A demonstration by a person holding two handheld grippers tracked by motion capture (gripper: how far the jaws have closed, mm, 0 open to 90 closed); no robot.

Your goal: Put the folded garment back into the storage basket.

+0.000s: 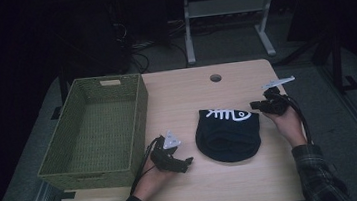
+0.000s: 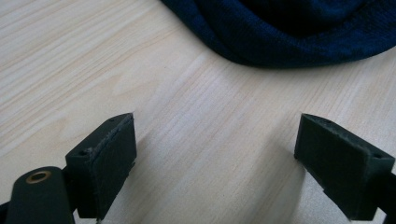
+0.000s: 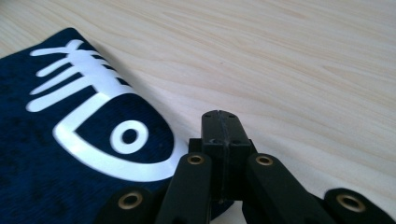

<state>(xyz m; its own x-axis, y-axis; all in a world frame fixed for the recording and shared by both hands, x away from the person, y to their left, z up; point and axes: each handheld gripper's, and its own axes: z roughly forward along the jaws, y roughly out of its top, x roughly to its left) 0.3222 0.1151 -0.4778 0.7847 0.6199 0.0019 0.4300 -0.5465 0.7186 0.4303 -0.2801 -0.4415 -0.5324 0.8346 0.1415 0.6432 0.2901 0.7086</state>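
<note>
In the high view, a dark navy knitted hat with a white fish-skeleton print lies flat near the middle of the light wooden worktop, print end toward the far edge. A green woven basket stands at the worktop's left side, with nothing inside it. The left gripper sits just left of the hat, between hat and basket; the right gripper is at the hat's upper right corner.

The left gripper view shows that gripper's jaws spread wide apart over bare wood, nothing between them, with the hat's rounded navy edge ahead and apart from them.

The right gripper view shows that gripper's jaws pressed together, empty, just beside the hat's printed end, where the white fish eye and ribs read clearly.
</note>
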